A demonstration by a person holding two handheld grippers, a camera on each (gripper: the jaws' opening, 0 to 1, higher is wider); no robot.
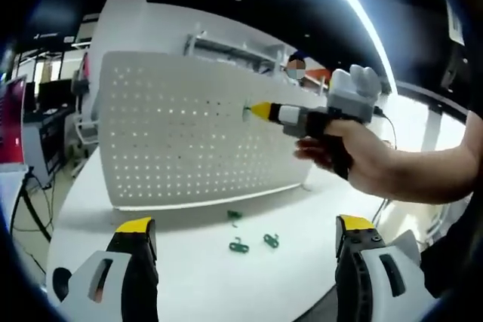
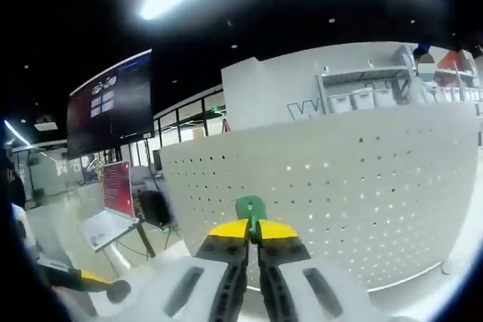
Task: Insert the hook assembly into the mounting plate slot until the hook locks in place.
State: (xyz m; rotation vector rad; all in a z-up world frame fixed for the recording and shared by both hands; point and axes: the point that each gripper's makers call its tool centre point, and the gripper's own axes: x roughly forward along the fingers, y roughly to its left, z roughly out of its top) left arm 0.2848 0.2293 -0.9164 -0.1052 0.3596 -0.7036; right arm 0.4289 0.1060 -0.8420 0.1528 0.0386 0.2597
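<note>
A white perforated mounting plate (image 1: 189, 133) stands upright on the white table (image 1: 189, 277). In the left gripper view, a hand holds my right gripper (image 1: 260, 111) with its yellow tips against the plate's upper right, a green hook (image 1: 247, 111) at the tip. In the right gripper view, my right gripper (image 2: 253, 230) is shut on that green hook (image 2: 250, 207), close in front of the plate (image 2: 347, 179). My left gripper (image 1: 245, 225) hangs low over the table with its jaws wide apart and nothing between them. Three loose green hooks (image 1: 239, 246) lie on the table before the plate.
Behind the plate runs a white wall with shelves (image 1: 226, 50) and bins (image 2: 362, 99). A red screen (image 1: 11, 118) and desks stand far left. A large dark display (image 2: 109, 111) and a laptop on a stand (image 2: 106, 224) sit left of the plate.
</note>
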